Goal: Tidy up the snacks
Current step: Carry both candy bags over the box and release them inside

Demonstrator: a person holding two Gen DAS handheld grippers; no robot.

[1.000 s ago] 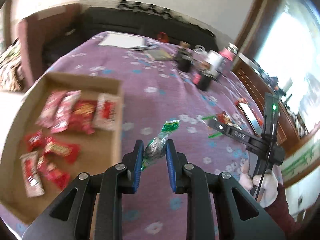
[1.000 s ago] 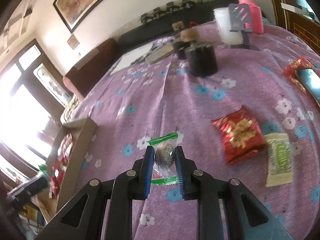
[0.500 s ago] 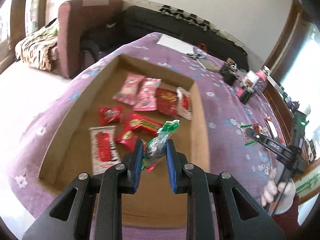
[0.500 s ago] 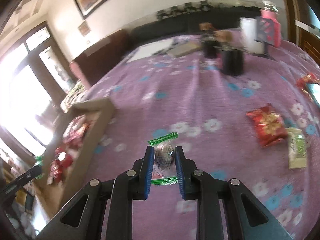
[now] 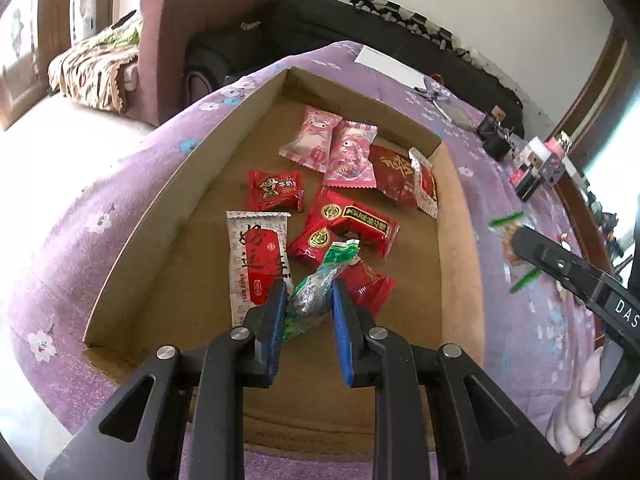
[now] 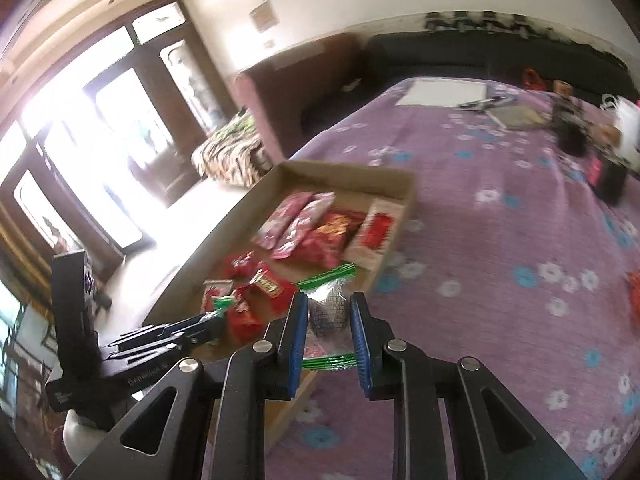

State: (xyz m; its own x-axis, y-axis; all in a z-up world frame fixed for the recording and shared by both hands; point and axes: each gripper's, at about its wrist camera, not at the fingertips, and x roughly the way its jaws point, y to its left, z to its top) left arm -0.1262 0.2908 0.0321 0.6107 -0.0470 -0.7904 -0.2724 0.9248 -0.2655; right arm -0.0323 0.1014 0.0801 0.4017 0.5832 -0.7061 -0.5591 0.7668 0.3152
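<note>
The left gripper (image 5: 309, 300) is pinching a green-wrapped candy (image 5: 316, 292) above the cardboard box (image 5: 458, 216), where about nine snacks (image 5: 352, 220) are already lying beyond its jaws. The right gripper (image 6: 329, 312) is pinching a second candy (image 6: 328, 310), nearing the box's rim; both are awaiting release.

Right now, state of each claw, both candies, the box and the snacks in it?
Left claw: shut on the left candy, over the box.
Left candy: green-ended wrapper, clamped, tilted.
Right claw: shut on the right candy, near the box's edge.
Right candy: clear wrapper with green ends, clamped.
Cardboard box: open-topped, on the purple tablecloth.
Red and pink snack packets: lying loose on the box floor, some overlapping.
</note>
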